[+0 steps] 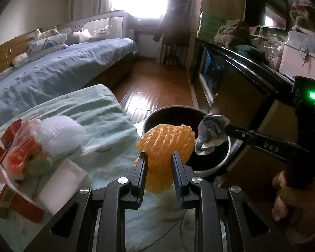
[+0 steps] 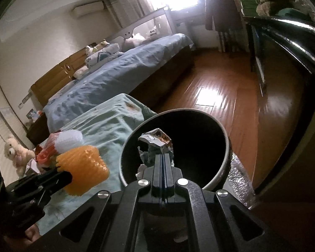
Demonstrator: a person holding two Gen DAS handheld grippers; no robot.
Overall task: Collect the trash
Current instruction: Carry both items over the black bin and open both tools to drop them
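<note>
My left gripper (image 1: 158, 154) is shut on an orange foam fruit net (image 1: 167, 145), held just left of the round dark bin (image 1: 212, 169). The same orange net (image 2: 84, 168) shows in the right wrist view, with the left gripper (image 2: 58, 173) coming in from the left. My right gripper (image 2: 163, 157) is shut on a crumpled paper wrapper (image 2: 156, 145) and hangs over the open mouth of the bin (image 2: 225, 161). From the left wrist view the wrapper (image 1: 211, 133) sits at the tip of the right gripper (image 1: 227, 129), above the bin's right rim.
A pale green cloth (image 1: 98, 113) covers the table, with a white foam net (image 1: 61, 133), an orange bag (image 1: 16, 157) and a white box (image 1: 63, 180) at its left. A bed (image 1: 52, 71), wooden floor (image 1: 157, 84) and a dark cabinet (image 1: 241, 63) surround it.
</note>
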